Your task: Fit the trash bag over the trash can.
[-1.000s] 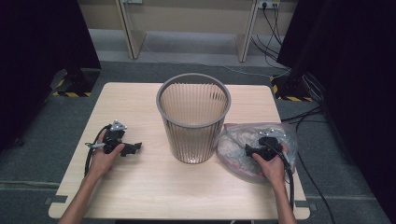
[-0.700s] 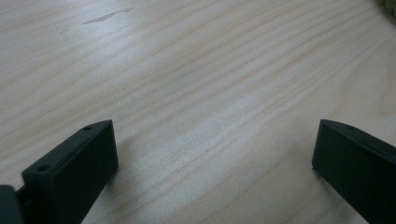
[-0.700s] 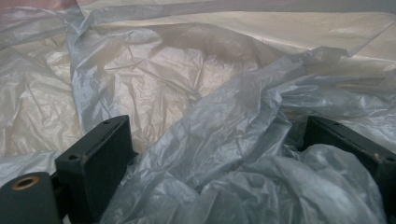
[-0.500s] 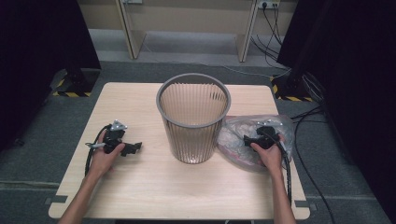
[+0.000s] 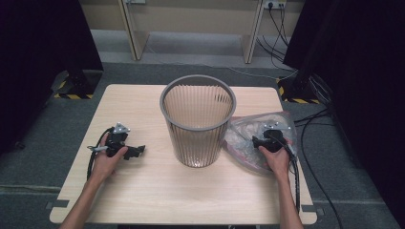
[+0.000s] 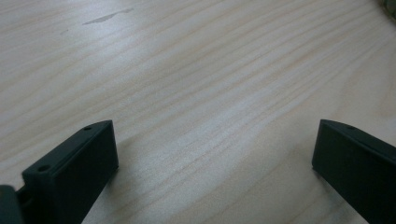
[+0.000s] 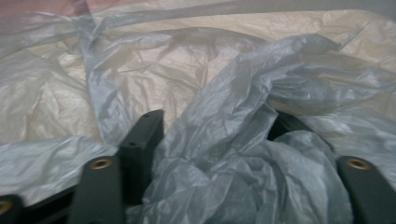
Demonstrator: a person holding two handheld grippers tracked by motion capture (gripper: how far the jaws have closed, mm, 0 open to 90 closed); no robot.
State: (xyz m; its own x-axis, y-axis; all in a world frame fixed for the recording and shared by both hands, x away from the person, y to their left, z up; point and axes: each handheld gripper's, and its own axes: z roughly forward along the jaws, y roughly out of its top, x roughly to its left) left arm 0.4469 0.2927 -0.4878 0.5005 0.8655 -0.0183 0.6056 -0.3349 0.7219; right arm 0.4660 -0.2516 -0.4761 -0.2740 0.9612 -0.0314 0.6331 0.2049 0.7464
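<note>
A crumpled clear grey plastic bag (image 5: 241,138) lies on the wooden table (image 5: 157,195), right of a tall grey ribbed waste basket (image 5: 197,138). My right gripper (image 5: 258,141) sits on top of the bag and points left toward the basket. Its jaws have just been closing. In the right gripper view a bunch of the bag's film (image 7: 154,70) is gathered and squeezed between them, and my right gripper (image 7: 217,126) has its far jaw partly buried in the plastic. My left gripper (image 5: 139,151) rests on the table left of the basket. Seen along its own jaws, my left gripper (image 6: 215,144) is open over bare wood.
The basket stands upright at mid-table with nothing visible inside. Cables trail from both grippers toward the near edge. Dark curtains flank the table, and grey floor with cables lies beyond its far edge.
My right hand has shifted a little left across the bag toward the basket. The left hand and gripper have kept still.
</note>
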